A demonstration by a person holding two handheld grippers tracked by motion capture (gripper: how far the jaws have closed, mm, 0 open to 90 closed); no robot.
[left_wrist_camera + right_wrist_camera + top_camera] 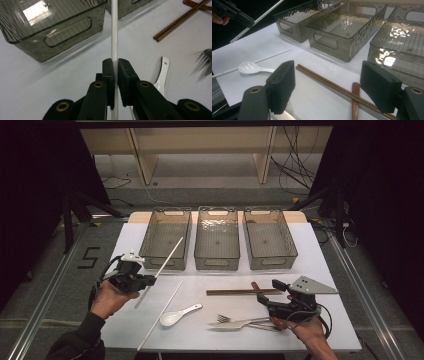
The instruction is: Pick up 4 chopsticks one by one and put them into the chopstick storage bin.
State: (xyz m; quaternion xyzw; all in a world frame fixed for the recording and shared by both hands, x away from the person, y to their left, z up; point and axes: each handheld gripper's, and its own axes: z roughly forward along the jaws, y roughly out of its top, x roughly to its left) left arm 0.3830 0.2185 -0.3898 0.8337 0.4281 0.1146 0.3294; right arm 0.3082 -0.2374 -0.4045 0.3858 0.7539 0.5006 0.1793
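My left gripper (149,279) is held above the table's left side, shut on a white chopstick (167,257) that slants up toward the left bin (165,239). In the left gripper view the jaws pinch that white chopstick (114,37) near its lower part. A second white chopstick (162,312) lies flat on the table. My right gripper (270,291) hovers open just over the right end of the brown chopsticks (240,292). In the right gripper view the brown chopsticks (324,81) run between the wide-apart jaws, untouched.
Three clear grey bins stand in a row at the back: left, middle (216,239) and right (270,239). A white spoon (177,316) lies front centre. A fork and knife (240,322) lie by my right hand. A brown spoon handle (355,100) crosses under the brown chopsticks.
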